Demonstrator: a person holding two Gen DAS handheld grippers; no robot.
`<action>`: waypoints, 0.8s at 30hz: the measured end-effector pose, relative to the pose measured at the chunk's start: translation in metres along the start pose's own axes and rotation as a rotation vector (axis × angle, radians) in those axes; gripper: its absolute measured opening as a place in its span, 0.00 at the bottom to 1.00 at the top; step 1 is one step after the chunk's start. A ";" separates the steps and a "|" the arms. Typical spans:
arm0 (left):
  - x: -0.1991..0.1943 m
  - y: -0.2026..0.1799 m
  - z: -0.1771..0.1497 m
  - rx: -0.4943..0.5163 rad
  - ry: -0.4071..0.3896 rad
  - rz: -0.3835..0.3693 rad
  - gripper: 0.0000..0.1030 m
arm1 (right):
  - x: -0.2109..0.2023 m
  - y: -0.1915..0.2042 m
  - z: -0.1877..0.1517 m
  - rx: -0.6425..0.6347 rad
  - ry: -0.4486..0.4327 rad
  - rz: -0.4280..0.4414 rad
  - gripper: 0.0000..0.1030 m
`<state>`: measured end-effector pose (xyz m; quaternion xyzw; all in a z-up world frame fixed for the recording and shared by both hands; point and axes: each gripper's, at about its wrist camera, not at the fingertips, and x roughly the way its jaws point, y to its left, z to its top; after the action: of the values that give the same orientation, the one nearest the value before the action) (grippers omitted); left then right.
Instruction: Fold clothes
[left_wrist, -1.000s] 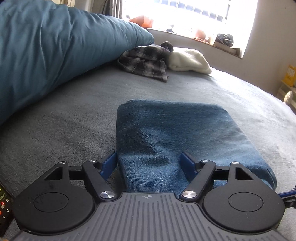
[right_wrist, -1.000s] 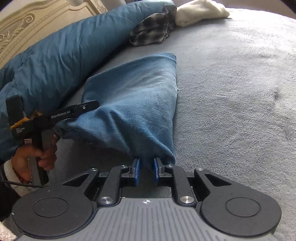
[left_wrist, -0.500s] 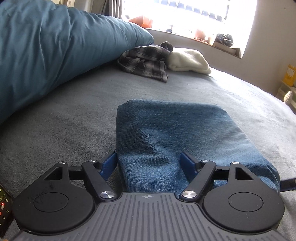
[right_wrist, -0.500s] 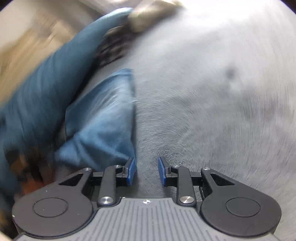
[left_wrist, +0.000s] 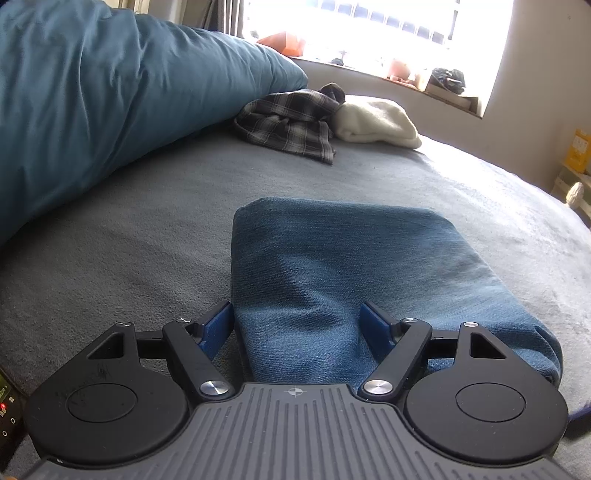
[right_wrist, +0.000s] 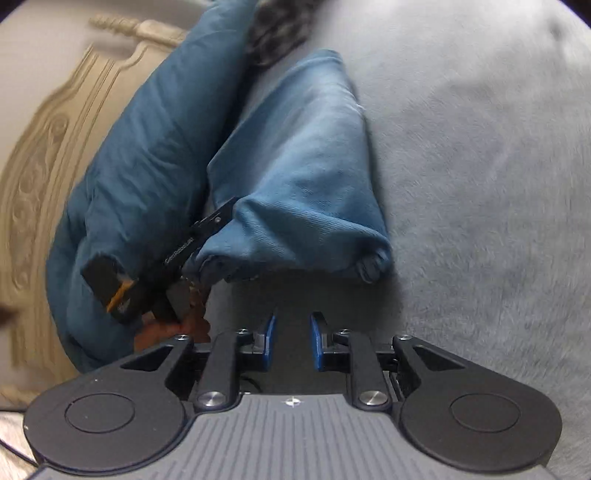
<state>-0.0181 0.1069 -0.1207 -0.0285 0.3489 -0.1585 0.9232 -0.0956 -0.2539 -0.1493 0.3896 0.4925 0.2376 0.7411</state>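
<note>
Currently the jeans (left_wrist: 332, 266) lie folded on the bed (left_wrist: 129, 229), near the pillow (left_wrist: 92, 103). Left gripper (left_wrist: 295, 325), jaws spread, straddles their near end, probably steadying it; right gripper (right_wrist: 291, 341) hangs parted, empty.

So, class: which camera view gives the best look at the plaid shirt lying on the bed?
The left wrist view: the plaid shirt is sharp, its check pattern clear, beside a cream garment. In the right wrist view the shirt is only a blurred dark patch, cropped at the top edge.
</note>
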 end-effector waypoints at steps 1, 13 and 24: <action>0.000 0.000 0.000 0.001 0.000 -0.001 0.74 | -0.009 0.002 0.002 -0.019 -0.029 -0.008 0.21; 0.000 0.001 -0.001 -0.001 -0.005 -0.006 0.74 | -0.001 0.040 -0.010 -0.624 -0.119 -0.427 0.40; 0.002 0.001 0.001 0.009 0.001 -0.007 0.75 | 0.024 0.092 -0.069 -1.109 -0.238 -0.699 0.01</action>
<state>-0.0159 0.1072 -0.1216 -0.0252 0.3487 -0.1631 0.9226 -0.1464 -0.1584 -0.1026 -0.2082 0.3095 0.1566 0.9145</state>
